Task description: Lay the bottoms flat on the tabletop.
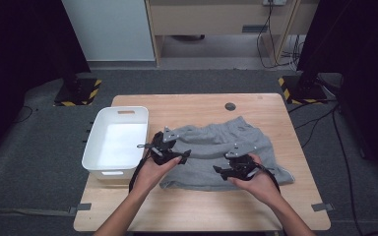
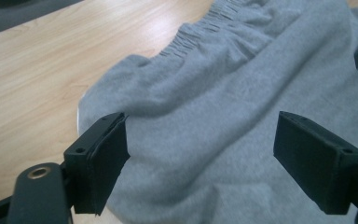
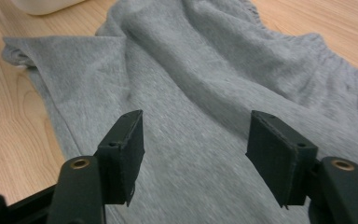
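Garment: we keep the soft grey fleece shorts (image 1: 216,150) flat on the table, ready for folding.
Left gripper (image 2: 200,149): parted wide, empty.
Right gripper (image 3: 196,149): likewise.

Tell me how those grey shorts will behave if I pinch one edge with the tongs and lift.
The grey shorts will likely drape and sag: the fabric already lies in soft folds on the table. They look light, so one pinch should carry them. The gathered waistband seems thicker, probably the firmer spot to grip. A push would likely bunch them rather than slide them.
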`<action>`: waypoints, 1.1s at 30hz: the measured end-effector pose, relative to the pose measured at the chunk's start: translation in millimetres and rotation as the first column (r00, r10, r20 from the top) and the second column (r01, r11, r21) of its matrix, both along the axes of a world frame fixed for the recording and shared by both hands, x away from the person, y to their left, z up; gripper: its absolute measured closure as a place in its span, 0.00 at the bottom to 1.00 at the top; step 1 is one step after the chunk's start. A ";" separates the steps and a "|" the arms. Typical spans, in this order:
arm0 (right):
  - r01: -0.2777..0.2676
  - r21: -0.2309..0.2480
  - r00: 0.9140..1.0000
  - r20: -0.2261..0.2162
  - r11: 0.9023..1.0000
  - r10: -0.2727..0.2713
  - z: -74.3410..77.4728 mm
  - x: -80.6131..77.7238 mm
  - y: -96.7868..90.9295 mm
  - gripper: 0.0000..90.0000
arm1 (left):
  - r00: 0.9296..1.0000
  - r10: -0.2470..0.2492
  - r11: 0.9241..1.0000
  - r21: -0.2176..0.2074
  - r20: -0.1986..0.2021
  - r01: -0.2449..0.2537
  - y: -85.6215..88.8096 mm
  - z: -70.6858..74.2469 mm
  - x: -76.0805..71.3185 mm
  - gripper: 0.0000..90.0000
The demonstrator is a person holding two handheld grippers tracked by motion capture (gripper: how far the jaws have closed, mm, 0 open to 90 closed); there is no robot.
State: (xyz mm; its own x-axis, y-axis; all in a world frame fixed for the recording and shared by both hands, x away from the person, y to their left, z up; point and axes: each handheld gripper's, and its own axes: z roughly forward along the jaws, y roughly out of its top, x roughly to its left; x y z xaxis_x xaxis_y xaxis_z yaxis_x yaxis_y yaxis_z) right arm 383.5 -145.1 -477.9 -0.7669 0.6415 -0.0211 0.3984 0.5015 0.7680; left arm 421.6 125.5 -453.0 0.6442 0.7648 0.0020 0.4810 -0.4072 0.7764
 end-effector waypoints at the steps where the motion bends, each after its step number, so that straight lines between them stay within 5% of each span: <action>1: 0.000 0.001 1.000 0.000 1.000 0.000 -0.3 0.0 1.9 0.38 | 1.000 -0.001 1.000 -0.002 -0.002 0.001 -0.8 0.3 2.5 0.19; 17: -0.077 0.009 0.997 -0.015 0.997 0.077 -2.1 -5.9 37.8 0.20 | 1.000 -0.009 1.000 -0.023 -0.018 0.009 -4.7 2.5 29.8 0.12; 33: -0.187 0.000 0.982 -0.014 0.982 0.187 -7.2 -17.5 79.7 0.46 | 1.000 -0.008 1.000 -0.012 -0.019 0.008 -12.9 4.3 47.7 0.13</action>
State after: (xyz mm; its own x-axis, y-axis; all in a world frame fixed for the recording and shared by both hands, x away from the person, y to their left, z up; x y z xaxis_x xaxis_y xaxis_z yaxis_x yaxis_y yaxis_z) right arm 366.0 -65.4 -485.0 -0.8736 0.4865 -0.0105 0.3079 0.5694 0.7622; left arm 469.3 112.6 -448.6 0.6504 0.7593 -0.0194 0.4924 -0.4020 0.7720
